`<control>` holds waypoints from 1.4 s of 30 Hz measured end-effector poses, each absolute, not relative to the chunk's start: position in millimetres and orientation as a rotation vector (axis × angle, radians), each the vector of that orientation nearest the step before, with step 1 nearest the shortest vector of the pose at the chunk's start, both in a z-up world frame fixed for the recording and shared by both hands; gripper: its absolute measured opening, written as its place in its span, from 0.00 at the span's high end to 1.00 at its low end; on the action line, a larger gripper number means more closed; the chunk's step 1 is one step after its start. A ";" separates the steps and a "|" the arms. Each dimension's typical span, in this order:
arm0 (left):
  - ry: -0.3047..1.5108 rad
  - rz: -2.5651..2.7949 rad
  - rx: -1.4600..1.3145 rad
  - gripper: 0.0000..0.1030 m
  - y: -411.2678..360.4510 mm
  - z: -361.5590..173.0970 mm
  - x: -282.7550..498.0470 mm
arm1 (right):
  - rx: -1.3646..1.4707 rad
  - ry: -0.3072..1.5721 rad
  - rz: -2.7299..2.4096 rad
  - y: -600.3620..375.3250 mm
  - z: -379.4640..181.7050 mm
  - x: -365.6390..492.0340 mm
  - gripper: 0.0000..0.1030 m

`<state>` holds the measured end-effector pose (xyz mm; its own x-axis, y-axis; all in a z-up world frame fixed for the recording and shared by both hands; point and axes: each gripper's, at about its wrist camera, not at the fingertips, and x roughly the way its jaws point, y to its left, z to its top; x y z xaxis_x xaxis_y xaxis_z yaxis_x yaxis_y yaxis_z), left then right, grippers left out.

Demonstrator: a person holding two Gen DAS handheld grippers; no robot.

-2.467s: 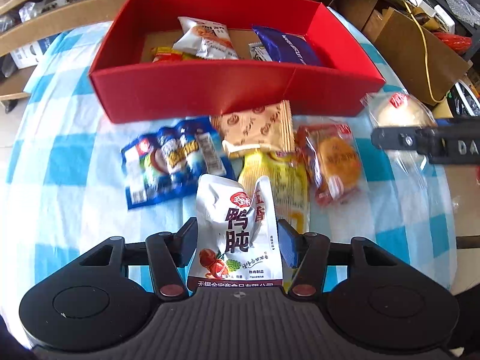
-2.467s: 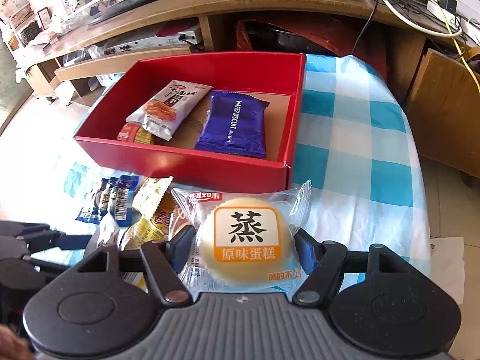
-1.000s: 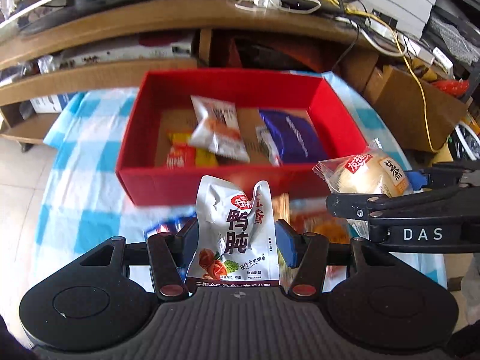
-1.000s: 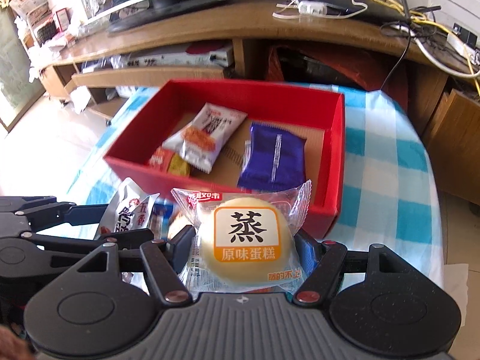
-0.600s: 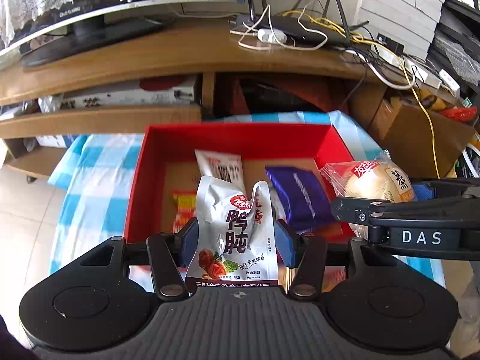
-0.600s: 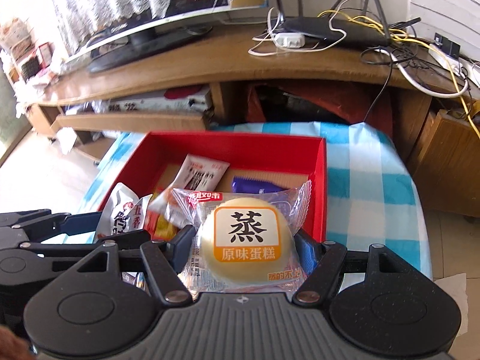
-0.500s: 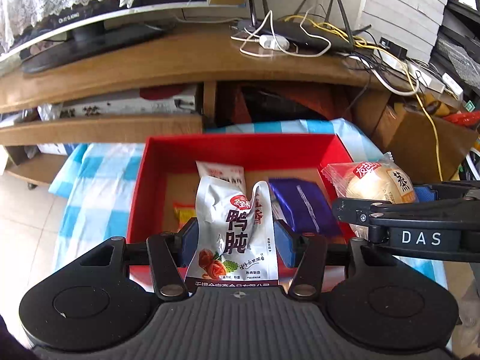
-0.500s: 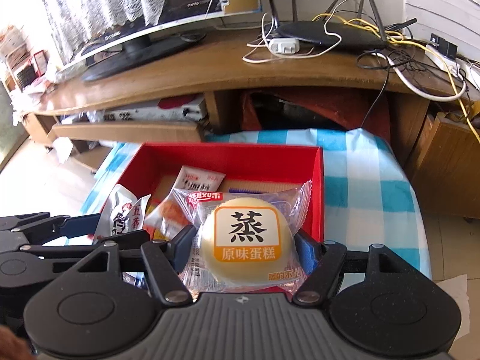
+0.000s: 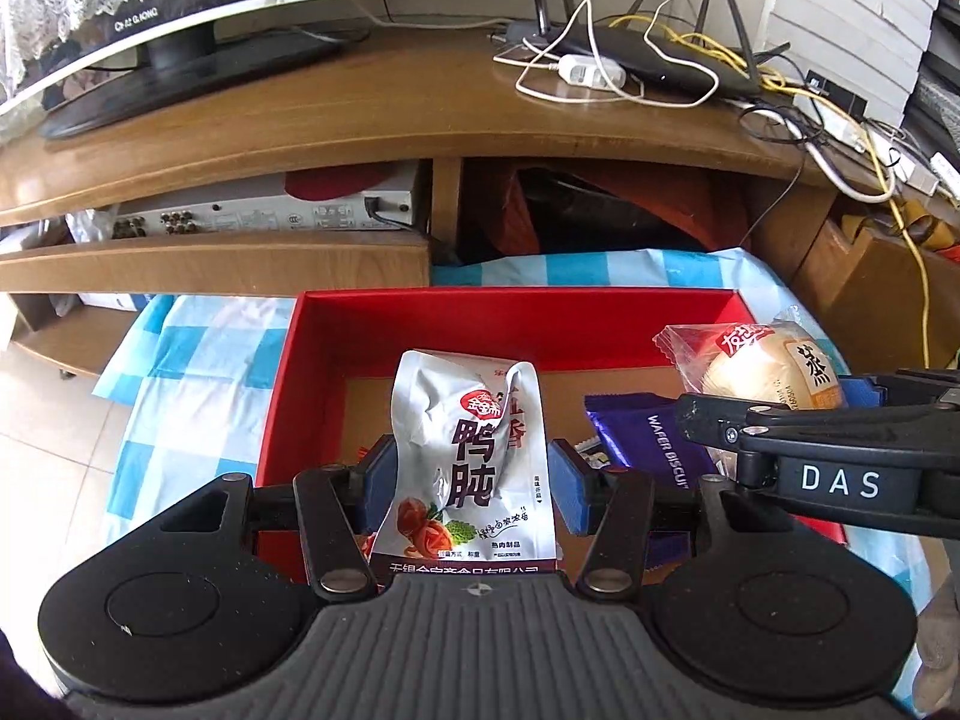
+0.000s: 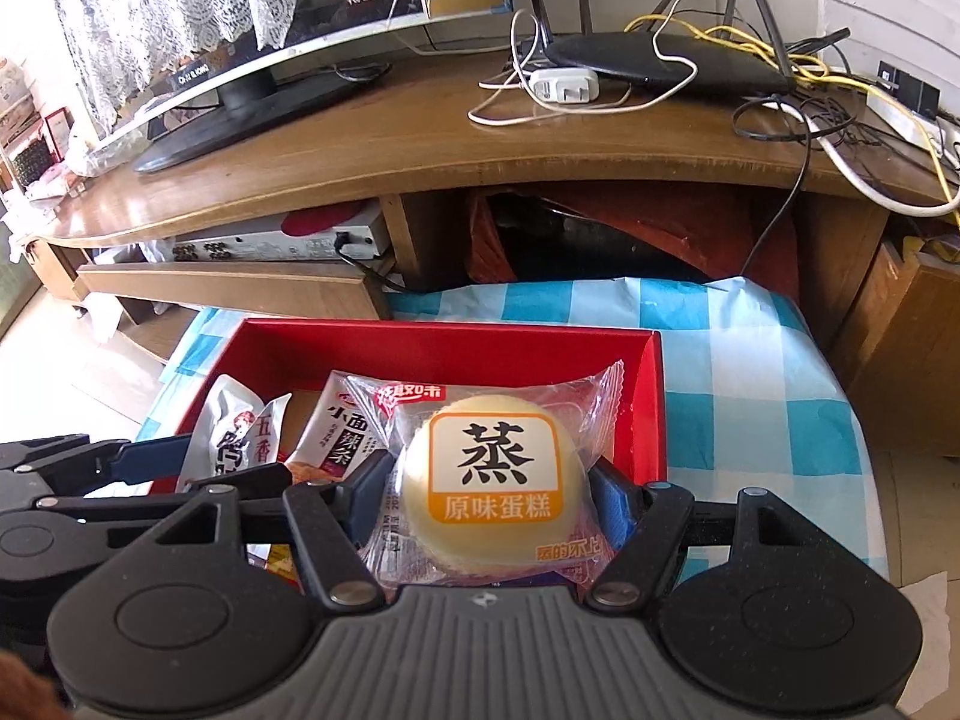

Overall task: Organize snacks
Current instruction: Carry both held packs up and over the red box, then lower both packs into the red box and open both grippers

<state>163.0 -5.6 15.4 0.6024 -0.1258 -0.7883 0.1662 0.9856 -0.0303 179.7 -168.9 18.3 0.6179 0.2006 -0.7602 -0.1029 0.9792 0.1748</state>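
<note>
My left gripper point(image 9: 468, 486) is shut on a silver duck-gizzard snack pouch point(image 9: 468, 456) and holds it upright over the red box point(image 9: 516, 315). My right gripper point(image 10: 492, 501) is shut on a wrapped steamed cake point(image 10: 489, 480) and holds it over the same red box point(image 10: 444, 339). The cake point(image 9: 774, 372) and right gripper also show at the right of the left wrist view. A purple wafer biscuit pack point(image 9: 651, 441) and a white noodle snack pack point(image 10: 336, 429) lie inside the box. The pouch point(image 10: 234, 432) shows at the left of the right wrist view.
The box sits on a blue-and-white checked cloth point(image 10: 750, 396). Behind it stands a wooden TV desk point(image 9: 360, 114) with a monitor point(image 9: 180, 30), a router point(image 10: 660, 60) and loose cables. A grey receiver point(image 9: 264, 213) sits on its lower shelf.
Both grippers have risen and moved forward with their snacks, from above the table's loose packets to over the red box. The loose packets have dropped out of view.
</note>
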 end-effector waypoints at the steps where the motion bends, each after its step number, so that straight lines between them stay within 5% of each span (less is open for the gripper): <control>1: 0.912 -0.166 0.051 0.42 -5.6 13.8 164.3 | 0.116 0.892 0.174 -168.5 16.1 181.3 0.24; 42: 0.947 -0.122 0.178 0.39 -18.0 -17.0 175.5 | 0.070 0.972 0.152 -164.0 -29.7 194.8 0.21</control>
<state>175.5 -18.0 -17.0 0.5787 -0.0257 -0.8151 0.1811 0.9786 0.0978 194.8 -164.0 -29.7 0.5542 0.1601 -0.8168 -0.0971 0.9871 0.1276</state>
